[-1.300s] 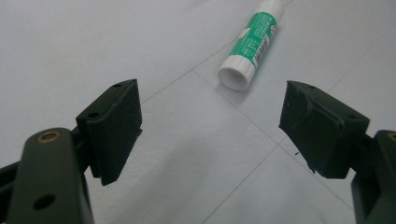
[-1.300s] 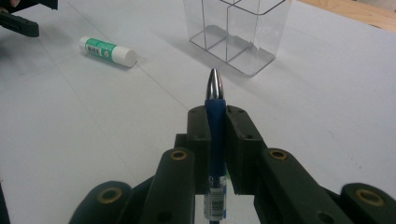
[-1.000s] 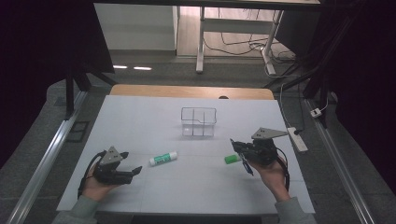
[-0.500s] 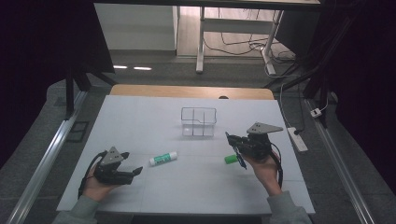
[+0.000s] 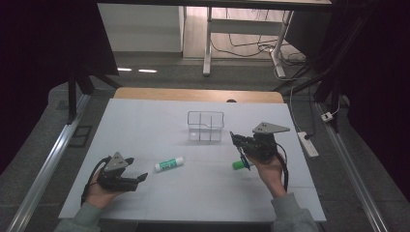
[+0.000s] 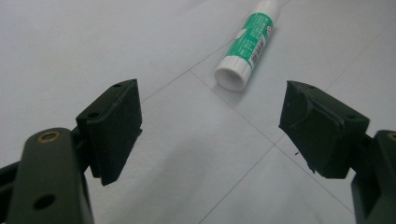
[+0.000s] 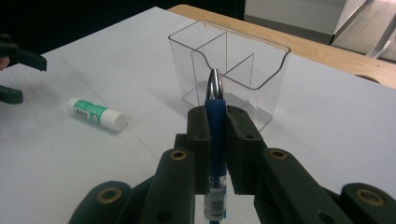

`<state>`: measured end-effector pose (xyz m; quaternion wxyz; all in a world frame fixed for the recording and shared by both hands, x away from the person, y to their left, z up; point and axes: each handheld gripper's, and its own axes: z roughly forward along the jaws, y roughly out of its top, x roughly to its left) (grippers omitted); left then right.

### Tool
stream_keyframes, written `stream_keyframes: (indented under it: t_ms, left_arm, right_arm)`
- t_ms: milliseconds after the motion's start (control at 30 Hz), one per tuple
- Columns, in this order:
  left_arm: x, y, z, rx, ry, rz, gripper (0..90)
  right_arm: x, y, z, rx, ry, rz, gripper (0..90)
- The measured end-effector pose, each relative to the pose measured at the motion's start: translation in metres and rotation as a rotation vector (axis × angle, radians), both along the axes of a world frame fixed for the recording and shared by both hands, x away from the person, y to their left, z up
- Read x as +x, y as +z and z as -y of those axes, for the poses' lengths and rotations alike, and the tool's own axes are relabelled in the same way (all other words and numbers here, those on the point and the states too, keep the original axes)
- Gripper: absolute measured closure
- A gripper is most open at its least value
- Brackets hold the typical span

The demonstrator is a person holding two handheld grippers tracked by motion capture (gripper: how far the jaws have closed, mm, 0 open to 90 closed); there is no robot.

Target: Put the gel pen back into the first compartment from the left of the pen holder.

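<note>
My right gripper (image 5: 238, 143) (image 7: 217, 116) is shut on a blue pen (image 7: 215, 100) with a silver tip that points toward a clear divided organizer (image 5: 205, 126) (image 7: 229, 70) just beyond it. Below that hand, a short green object (image 5: 237, 165) lies on the white table (image 5: 145, 125). My left gripper (image 5: 140, 178) (image 6: 210, 121) rests low at the front left with its jaws wide apart and nothing between them. A green and white glue stick (image 5: 169, 164) (image 6: 247, 44) (image 7: 97, 114) lies a short way ahead of it.
A white power strip (image 5: 308, 144) lies at the table's right edge. A wooden strip (image 5: 198, 94) borders the far side, with desk legs and cables on the floor behind. Metal rails (image 5: 43, 174) run along both sides of the table.
My right hand has carried the pen a little to the left and away from the person, closer to the organizer. The green object, the glue stick and the left gripper stayed put.
</note>
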<state>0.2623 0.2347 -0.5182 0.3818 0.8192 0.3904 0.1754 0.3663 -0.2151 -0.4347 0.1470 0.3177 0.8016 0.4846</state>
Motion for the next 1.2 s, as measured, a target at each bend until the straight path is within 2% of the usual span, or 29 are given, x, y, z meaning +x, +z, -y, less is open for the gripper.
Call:
stream_keyframes:
  t_ms: [1200]
  left_arm:
    - [0.0,-0.001,0.001,0.005,0.0,-0.002,20.5]
  right_arm:
    - [0.022,0.003,-0.023,0.099,0.023,0.029,80.1]
